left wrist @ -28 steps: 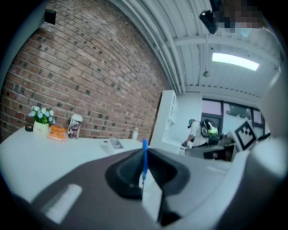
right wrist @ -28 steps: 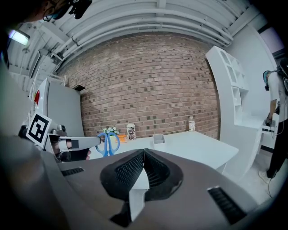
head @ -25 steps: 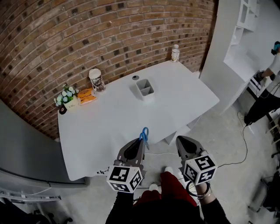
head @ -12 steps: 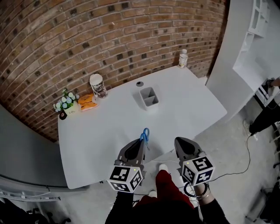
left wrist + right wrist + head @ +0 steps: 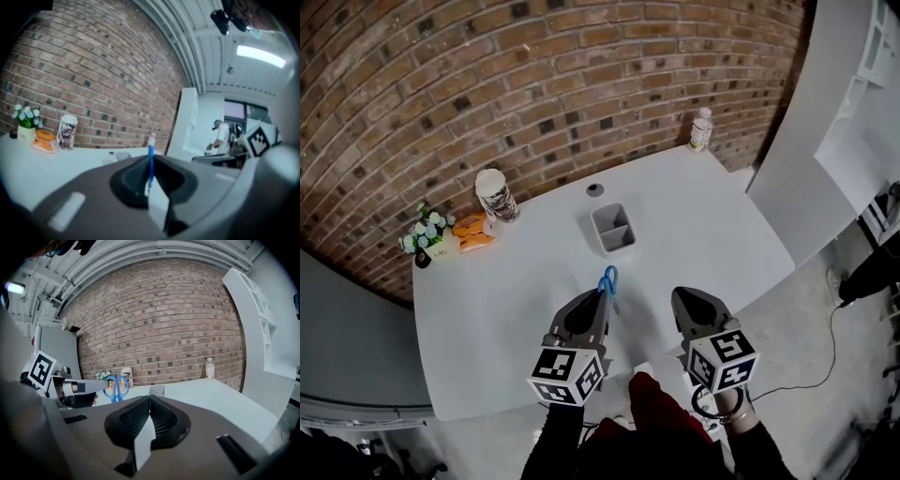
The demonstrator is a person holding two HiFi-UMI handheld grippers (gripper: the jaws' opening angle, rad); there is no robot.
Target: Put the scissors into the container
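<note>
While the scissors are not yet in the container, the pick-up half of this job looks settled. Starting at the left of the desk (image 5: 502, 291), a little pot of flowers (image 5: 425, 246), an orange object (image 5: 471, 232) and a patterned cup (image 5: 496, 194) sit out at ten o'clock by the brick wall, and none of them is in play.

Next comes the left tool (image 5: 598, 300). Its jaws are clamped on the scissors (image 5: 608, 279), with the blue handles sticking out ahead of them. The left gripper view shows the scissors edge-on, upright in the pads.

At twelve o'clock from those handles waits the container (image 5: 612, 228), a grey two-compartment tub. It stands apart from the scissors and looks empty, as far as I can see.

Over at three o'clock of the left tool is the right tool (image 5: 682, 302), its jaws pressed together on nothing. A bottle (image 5: 701, 129) stands at the far one o'clock corner.

What's left, by my read, is to carry the scissors over the tub, lower them into a compartment and let go.
</note>
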